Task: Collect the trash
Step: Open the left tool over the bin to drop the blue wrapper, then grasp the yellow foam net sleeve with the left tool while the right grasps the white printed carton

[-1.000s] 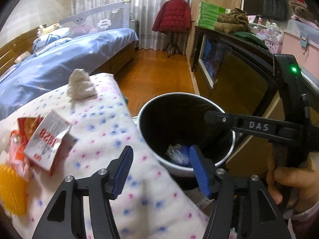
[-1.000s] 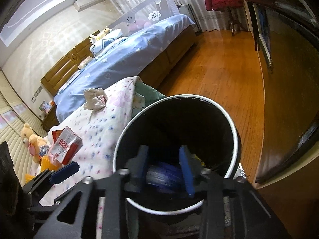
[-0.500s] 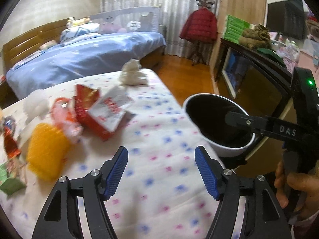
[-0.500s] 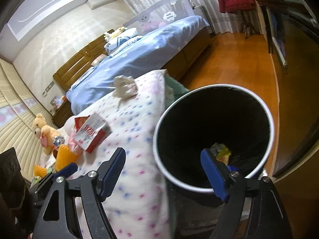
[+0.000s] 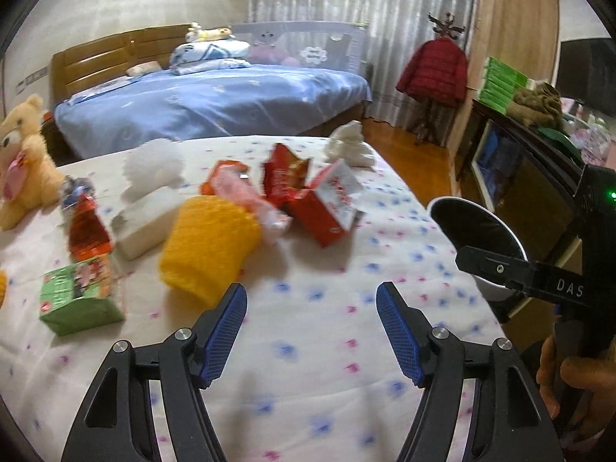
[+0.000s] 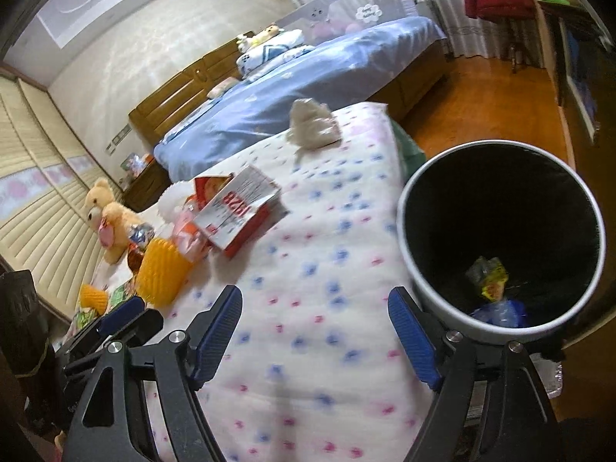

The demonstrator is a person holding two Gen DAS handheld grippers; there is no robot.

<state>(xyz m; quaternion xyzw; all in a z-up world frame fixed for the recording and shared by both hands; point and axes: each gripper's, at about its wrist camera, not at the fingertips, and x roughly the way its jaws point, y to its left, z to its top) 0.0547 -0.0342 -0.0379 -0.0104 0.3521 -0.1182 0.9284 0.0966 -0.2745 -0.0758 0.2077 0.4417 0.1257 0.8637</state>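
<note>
Both claws opened, swung from bin [image 6: 500,238] to bedspread [image 5: 308,269].

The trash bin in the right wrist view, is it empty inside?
No, the trash bin already holds a yellow-green wrapper and a crumpled blue plastic piece at its bottom.

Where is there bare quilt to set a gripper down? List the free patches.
Free: the quilt between the yellow foam net, the red-and-white box and the trash bin. Crowded: the wrappers beyond, from the green carton to the crumpled tissue.
</note>
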